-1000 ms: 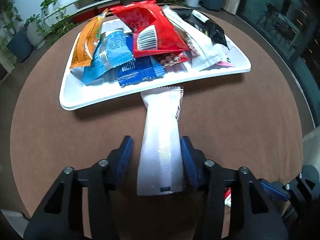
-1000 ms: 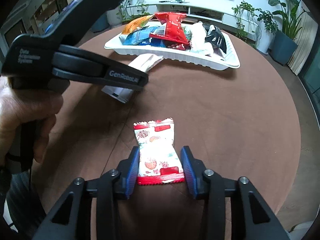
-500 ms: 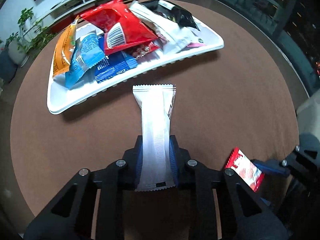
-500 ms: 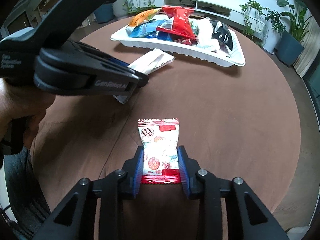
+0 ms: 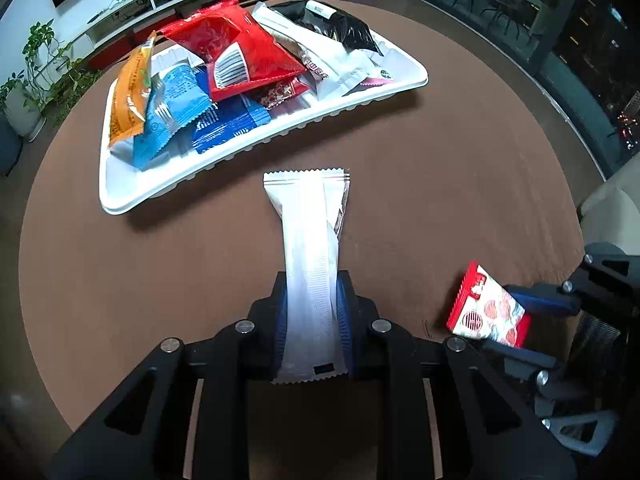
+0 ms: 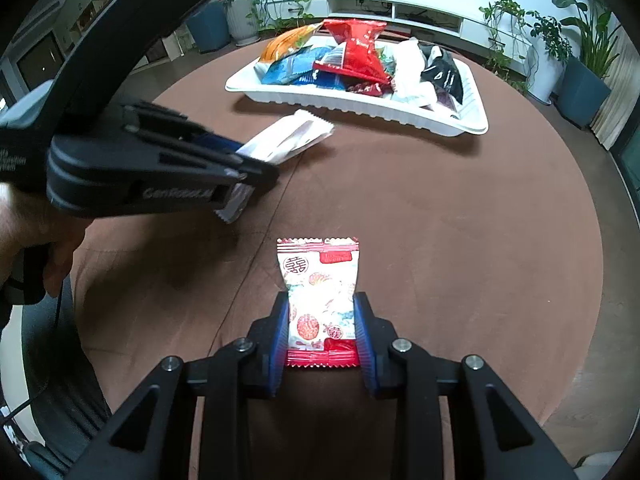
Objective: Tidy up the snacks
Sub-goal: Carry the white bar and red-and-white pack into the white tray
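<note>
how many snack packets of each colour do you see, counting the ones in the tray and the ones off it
orange: 1, orange packet
blue: 2, light blue packet, dark blue packet
red: 2, big red packet, small dark red packet
red-and-white: 1, red-and-white packet
white: 2, wide white packet, long white packet
black: 1, black packet
total: 9 clearly seen; the tray may hide more

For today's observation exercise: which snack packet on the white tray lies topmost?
The red packet with the white barcode panel; it rests across the blue packets and the white one.

left gripper [image 5: 311, 322]: black frame | blue pads | silver screws | white lettering; right gripper [image 6: 321, 320]: same
</note>
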### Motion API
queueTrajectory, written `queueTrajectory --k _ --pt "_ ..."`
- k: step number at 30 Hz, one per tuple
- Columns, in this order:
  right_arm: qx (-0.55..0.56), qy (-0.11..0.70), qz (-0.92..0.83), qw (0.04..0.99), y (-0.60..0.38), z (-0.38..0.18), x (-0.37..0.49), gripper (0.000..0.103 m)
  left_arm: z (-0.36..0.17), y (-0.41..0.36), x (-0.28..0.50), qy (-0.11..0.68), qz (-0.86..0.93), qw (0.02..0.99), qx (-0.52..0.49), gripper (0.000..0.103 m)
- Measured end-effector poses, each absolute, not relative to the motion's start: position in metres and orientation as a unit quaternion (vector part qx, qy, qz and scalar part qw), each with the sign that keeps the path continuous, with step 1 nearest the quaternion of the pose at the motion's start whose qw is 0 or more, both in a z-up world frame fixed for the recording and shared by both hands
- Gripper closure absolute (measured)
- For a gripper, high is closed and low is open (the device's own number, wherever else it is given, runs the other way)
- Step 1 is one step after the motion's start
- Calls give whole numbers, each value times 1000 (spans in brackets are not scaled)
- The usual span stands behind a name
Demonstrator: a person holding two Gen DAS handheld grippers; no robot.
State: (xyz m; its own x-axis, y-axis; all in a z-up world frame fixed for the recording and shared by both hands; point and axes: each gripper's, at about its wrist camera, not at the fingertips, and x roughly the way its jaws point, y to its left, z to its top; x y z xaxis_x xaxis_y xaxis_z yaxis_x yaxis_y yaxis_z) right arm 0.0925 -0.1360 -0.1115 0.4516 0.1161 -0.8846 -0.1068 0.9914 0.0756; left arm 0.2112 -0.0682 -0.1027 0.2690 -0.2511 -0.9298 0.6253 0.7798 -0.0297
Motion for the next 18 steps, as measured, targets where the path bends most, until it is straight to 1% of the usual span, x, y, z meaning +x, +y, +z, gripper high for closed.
queueTrajectory --k 3,11,15,18 --pt "9 516 66 854 -140 -108 92 70 -94 -58 207 527 -286 784 162 83" --pt "46 502 62 862 -164 -93 95 70 -68 -25 196 511 -287 806 83 83" --pt "63 488 56 869 -182 -79 103 70 -54 -7 204 498 -278 820 47 83" --pt "71 470 50 878 -196 -62 115 70 -33 8 215 480 -271 834 26 83"
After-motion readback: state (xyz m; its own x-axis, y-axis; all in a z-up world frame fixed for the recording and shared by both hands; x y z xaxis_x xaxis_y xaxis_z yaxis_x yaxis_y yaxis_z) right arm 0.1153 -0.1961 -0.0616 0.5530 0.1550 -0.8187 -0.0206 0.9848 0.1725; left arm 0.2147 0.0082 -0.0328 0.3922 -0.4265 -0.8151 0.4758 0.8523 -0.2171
